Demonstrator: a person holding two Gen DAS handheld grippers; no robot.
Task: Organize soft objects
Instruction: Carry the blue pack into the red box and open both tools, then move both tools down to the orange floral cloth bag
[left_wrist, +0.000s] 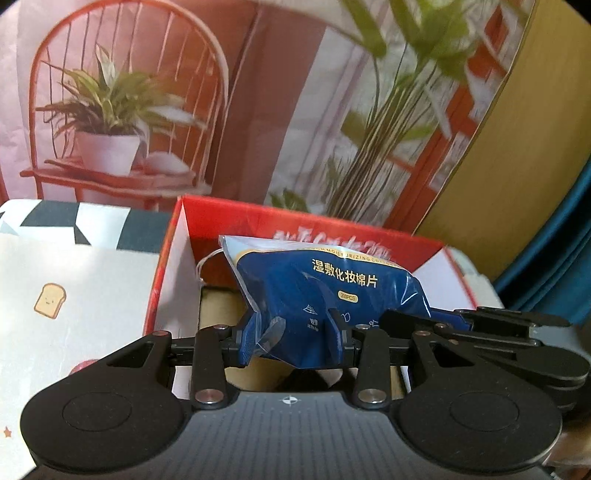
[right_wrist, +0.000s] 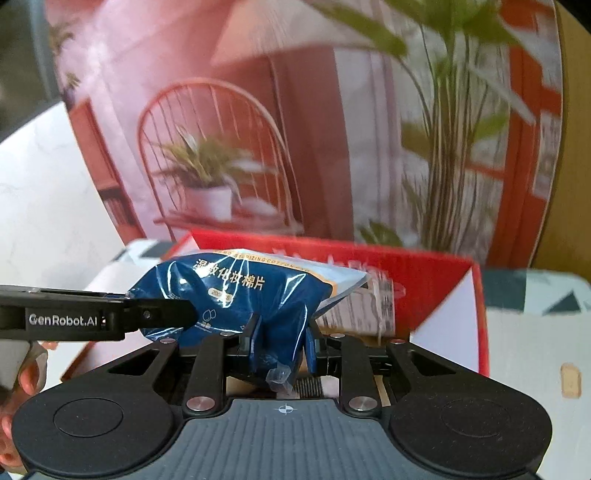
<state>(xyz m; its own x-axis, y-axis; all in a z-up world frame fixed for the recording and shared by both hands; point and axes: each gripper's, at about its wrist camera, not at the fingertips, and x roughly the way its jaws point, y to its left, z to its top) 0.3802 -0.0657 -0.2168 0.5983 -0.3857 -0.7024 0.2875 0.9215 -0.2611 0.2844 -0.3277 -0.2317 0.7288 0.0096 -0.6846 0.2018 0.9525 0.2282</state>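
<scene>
A blue plastic bag of cotton pads (left_wrist: 325, 291) hangs crumpled over the open red box (left_wrist: 177, 236). My left gripper (left_wrist: 293, 336) is shut on the bag's lower left part, its pads pinching the film. In the right wrist view the same bag (right_wrist: 240, 295) is pinched at its bottom by my right gripper (right_wrist: 282, 343), with the red box (right_wrist: 476, 295) behind and below it. The left gripper (right_wrist: 181, 314) comes in from the left edge there and clamps the bag's side. The bag's pale upper end points toward the box's far wall.
A printed backdrop (left_wrist: 258, 110) of a red chair and potted plants stands right behind the box. A white cloth with toast prints (left_wrist: 74, 288) covers the table to the left. A blue curtain (left_wrist: 554, 258) hangs at the right. A person's hand (right_wrist: 29, 373) shows at the left edge.
</scene>
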